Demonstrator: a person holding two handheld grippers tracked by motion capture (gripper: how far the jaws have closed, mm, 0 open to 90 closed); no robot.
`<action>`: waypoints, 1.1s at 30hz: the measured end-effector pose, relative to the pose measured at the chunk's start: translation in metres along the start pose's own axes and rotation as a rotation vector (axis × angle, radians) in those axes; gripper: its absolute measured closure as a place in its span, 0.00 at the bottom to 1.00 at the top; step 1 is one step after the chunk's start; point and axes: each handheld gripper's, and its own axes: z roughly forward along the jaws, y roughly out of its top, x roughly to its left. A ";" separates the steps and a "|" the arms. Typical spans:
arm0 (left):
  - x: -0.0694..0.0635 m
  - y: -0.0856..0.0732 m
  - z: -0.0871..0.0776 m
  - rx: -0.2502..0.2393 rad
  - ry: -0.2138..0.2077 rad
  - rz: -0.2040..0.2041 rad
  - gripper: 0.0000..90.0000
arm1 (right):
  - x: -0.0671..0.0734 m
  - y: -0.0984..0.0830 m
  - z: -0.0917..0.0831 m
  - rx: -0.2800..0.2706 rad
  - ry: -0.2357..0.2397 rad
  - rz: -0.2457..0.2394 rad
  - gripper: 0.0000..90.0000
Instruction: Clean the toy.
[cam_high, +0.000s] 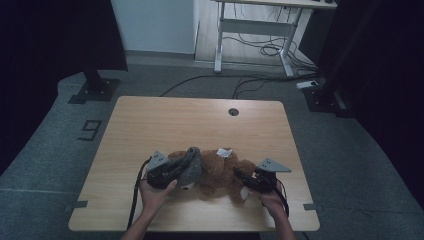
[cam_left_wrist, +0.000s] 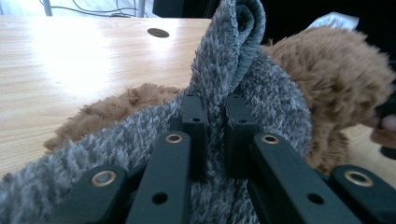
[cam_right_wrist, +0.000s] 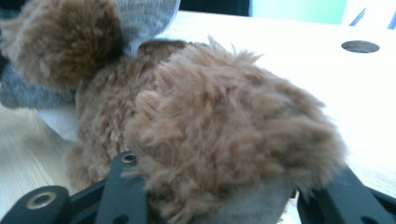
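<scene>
Bear (cam_high: 220, 172) lies low centre of the high view on the table (cam_high: 165, 125). Left gripper (cam_left_wrist: 215, 116) is clamped on a fold of grey cloth (cam_left_wrist: 224, 60) over the bear's head. Right gripper (cam_right_wrist: 219, 196) straddles a leg (cam_right_wrist: 233, 130), likely to steady it; can't tell if the pads press.

text: "9" | on: grey floor (cam_high: 45, 145) | where: left of table (cam_high: 150, 120)
</scene>
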 end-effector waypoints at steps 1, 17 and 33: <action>0.000 0.002 -0.001 0.003 -0.009 -0.006 0.90 | 0.000 -0.001 0.000 0.007 0.000 -0.010 0.60; -0.015 0.086 0.008 0.018 -0.007 0.055 0.89 | 0.003 -0.007 0.001 -0.015 -0.019 -0.099 0.64; 0.005 0.049 0.042 0.175 0.013 -0.013 0.90 | 0.001 -0.011 -0.002 -0.014 -0.008 -0.109 0.64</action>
